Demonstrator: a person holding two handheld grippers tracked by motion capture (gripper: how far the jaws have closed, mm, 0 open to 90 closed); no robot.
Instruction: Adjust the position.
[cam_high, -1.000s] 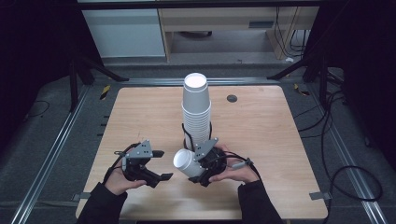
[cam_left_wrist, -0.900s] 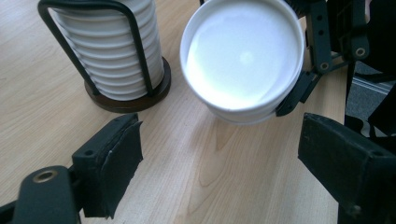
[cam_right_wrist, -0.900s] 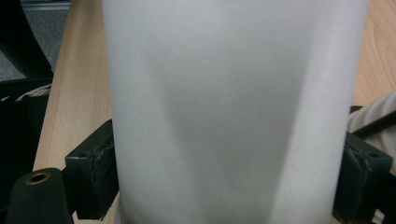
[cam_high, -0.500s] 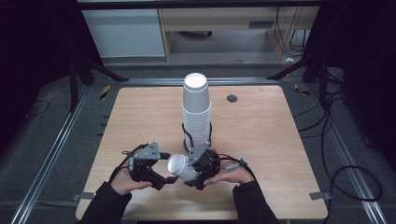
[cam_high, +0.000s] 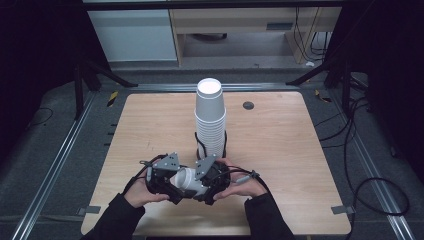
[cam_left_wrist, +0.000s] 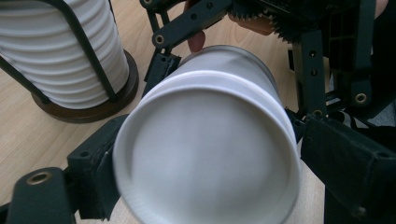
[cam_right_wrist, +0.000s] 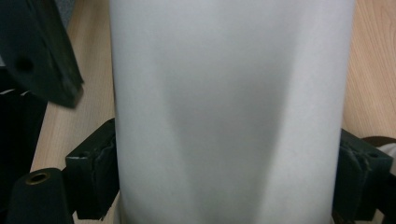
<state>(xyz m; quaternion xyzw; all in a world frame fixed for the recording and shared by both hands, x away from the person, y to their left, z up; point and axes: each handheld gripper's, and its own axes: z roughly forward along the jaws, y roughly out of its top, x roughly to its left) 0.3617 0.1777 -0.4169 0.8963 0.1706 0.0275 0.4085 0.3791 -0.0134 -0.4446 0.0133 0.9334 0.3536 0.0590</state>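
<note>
Jaws of the right gripper (cam_high: 204, 186) are pressed against both sides of a white paper cup (cam_high: 187, 180), held sideways low over the table (cam_high: 280, 150). Its rim end is flanked by the left gripper (cam_high: 172, 187), apparently closed on it, though contact is blurred. Just behind, a tall cup stack (cam_high: 210, 117) is held in a black wire holder (cam_left_wrist: 74, 100).

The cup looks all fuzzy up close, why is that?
In the left gripper view the cup sits so near the camera that its rim smears soft, while the stack of cups behind stays sharper. In the right gripper view the cup is a blurry white wall. The high view is dim around the table.
</note>
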